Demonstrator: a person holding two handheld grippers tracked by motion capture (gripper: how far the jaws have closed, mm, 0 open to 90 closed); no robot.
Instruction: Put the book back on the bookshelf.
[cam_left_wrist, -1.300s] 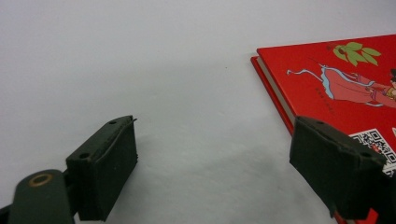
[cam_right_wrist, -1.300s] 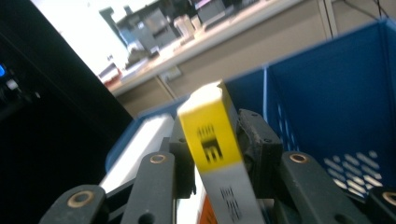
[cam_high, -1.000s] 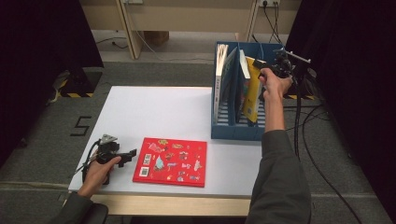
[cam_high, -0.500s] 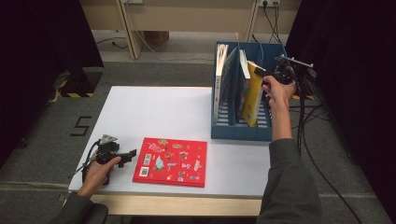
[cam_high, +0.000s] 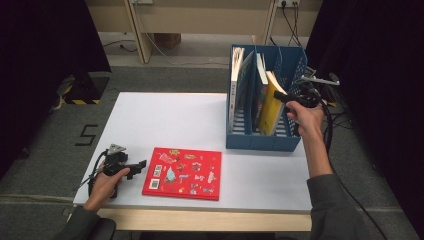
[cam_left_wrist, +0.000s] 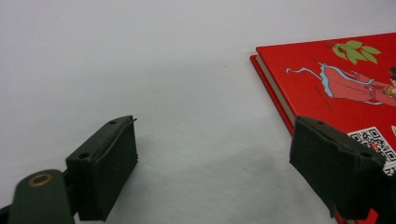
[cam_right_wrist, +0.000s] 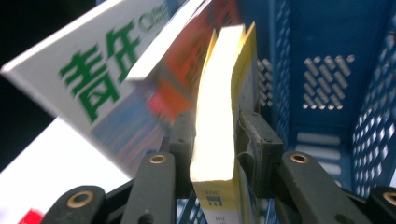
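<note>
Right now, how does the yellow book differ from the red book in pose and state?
The yellow book stands tilted in the blue file rack; the red book lies flat on the white table. The right gripper is clamped on the yellow book; the left gripper sits open beside the red book, which is untouched. Both are closed.

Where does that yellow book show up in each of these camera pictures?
High view: the yellow book leans in the blue file rack, right of centre, gripped by the right gripper.
Left gripper view: not in it.
Right gripper view: the yellow book is at centre, clamped between the jaws.
Shared landmark: the blue file rack.
</note>
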